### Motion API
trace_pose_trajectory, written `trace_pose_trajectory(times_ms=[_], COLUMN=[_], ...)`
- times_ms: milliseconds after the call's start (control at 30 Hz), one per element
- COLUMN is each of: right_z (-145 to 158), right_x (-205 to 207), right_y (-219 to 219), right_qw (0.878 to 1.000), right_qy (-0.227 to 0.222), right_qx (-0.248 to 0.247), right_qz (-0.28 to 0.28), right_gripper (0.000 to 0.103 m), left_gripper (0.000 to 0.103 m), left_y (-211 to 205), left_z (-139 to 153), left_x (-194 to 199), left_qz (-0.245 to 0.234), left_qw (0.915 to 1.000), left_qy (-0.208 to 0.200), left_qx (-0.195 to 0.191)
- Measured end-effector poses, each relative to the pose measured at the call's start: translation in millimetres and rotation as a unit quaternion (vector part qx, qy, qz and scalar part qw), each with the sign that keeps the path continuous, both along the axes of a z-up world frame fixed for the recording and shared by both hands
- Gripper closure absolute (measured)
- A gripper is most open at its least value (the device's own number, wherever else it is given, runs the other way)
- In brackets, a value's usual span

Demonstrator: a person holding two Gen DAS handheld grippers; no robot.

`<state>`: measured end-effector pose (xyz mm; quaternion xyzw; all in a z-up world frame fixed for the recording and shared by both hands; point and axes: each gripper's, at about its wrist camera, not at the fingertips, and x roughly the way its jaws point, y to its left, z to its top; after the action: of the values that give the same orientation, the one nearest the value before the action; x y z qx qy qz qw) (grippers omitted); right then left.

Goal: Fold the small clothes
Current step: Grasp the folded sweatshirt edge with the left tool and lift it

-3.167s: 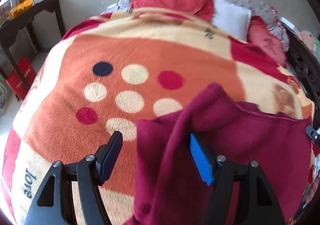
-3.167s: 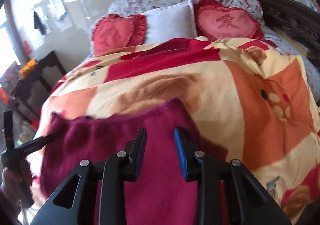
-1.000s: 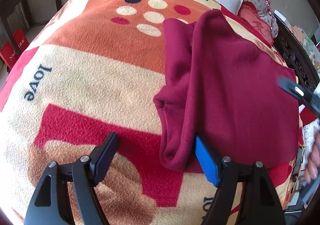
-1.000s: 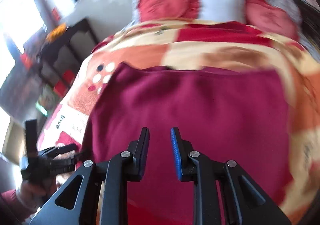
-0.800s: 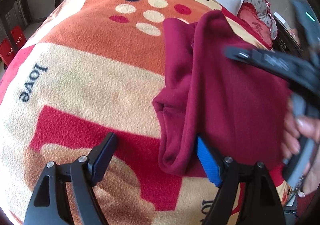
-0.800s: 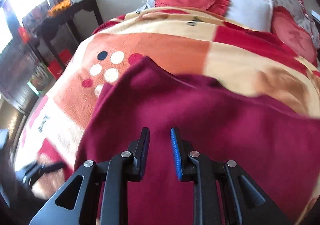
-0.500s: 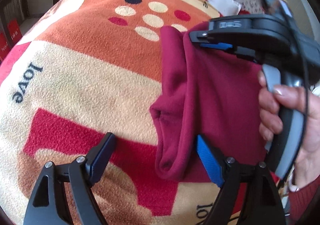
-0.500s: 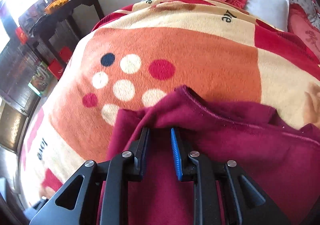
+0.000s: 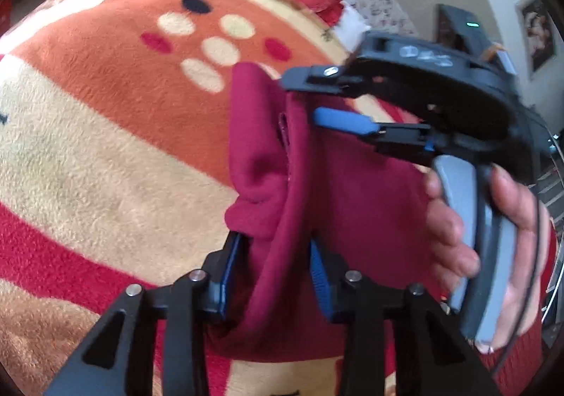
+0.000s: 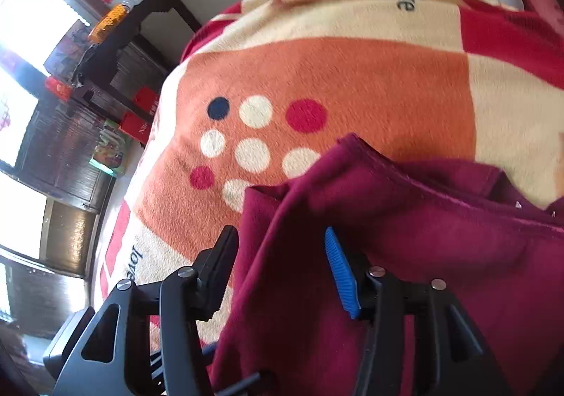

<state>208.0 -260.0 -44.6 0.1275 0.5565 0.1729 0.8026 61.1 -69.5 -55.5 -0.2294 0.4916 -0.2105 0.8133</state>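
Jaws of the left gripper [image 9: 275, 276] have just been closing and are clamped on the near folded edge of the garment [image 9: 352, 191], which lies on the blanket [image 9: 105, 135]; the right gripper [image 10: 282, 255], just opening, is released at the far corner.

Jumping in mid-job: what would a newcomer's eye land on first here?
The maroon garment bunched on the spotted orange blanket. The left gripper, jaws just closed, has its near folded edge between them. The right gripper, jaws just opened, hovers at its far corner.
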Motion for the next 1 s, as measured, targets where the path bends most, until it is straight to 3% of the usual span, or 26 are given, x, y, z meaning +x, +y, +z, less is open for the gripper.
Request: trace_pose_trajectory(times_ms=[133, 233, 433, 533, 600, 667, 700, 733, 767, 800, 867, 1000], right_z=[9, 11, -15, -23, -23, -18, -14, -7, -3, 0, 8, 17], right_x=[6, 10, 17, 13, 9, 2, -2, -9, -13, -17, -24, -34], right_y=[10, 28, 70, 76, 75, 72, 70, 66, 64, 61, 52, 36], right_qw=[1.000, 0.998, 0.979, 0.970, 0.968, 0.965, 0.966, 0.967, 0.967, 0.968, 0.971, 0.979], right_qy=[-0.001, 0.011, 0.037, 0.032, 0.021, 0.005, -0.003, -0.015, -0.022, -0.028, -0.037, -0.047], right_qx=[-0.008, -0.028, -0.162, -0.204, -0.216, -0.230, -0.227, -0.225, -0.224, -0.222, -0.209, -0.182], right_qz=[0.022, 0.047, 0.117, 0.131, 0.127, 0.124, 0.123, 0.121, 0.119, 0.116, 0.108, 0.084], right_gripper=[0.063, 0.058, 0.056, 0.056, 0.066, 0.087, 0.090, 0.095, 0.099, 0.100, 0.101, 0.102], left_gripper=[0.069, 0.069, 0.071, 0.071, 0.071, 0.071, 0.070, 0.067, 0.056, 0.042, 0.030, 0.032], left_y=[-13, -22, -35, -40, -38, -35, -34, -34, -34, -33, -32, -35], left_z=[22, 29, 27, 26, 26, 24, 24, 23, 23, 22, 19, 9], left_x=[-18, -21, -19, -23, -21, -23, -23, -24, -25, -26, -28, -30], left_qz=[-0.020, -0.027, -0.025, -0.023, -0.020, -0.018, -0.018, -0.017, -0.015, -0.013, -0.001, 0.003], left_qw=[0.9984, 0.9974, 0.9966, 0.9962, 0.9962, 0.9961, 0.9960, 0.9957, 0.9954, 0.9953, 0.9952, 0.9945], left_qy=[-0.046, -0.055, -0.050, -0.050, -0.049, -0.046, -0.045, -0.045, -0.044, -0.043, -0.042, -0.031], left_qx=[0.027, 0.038, 0.061, 0.067, 0.069, 0.073, 0.075, 0.080, 0.084, 0.086, 0.088, 0.100])
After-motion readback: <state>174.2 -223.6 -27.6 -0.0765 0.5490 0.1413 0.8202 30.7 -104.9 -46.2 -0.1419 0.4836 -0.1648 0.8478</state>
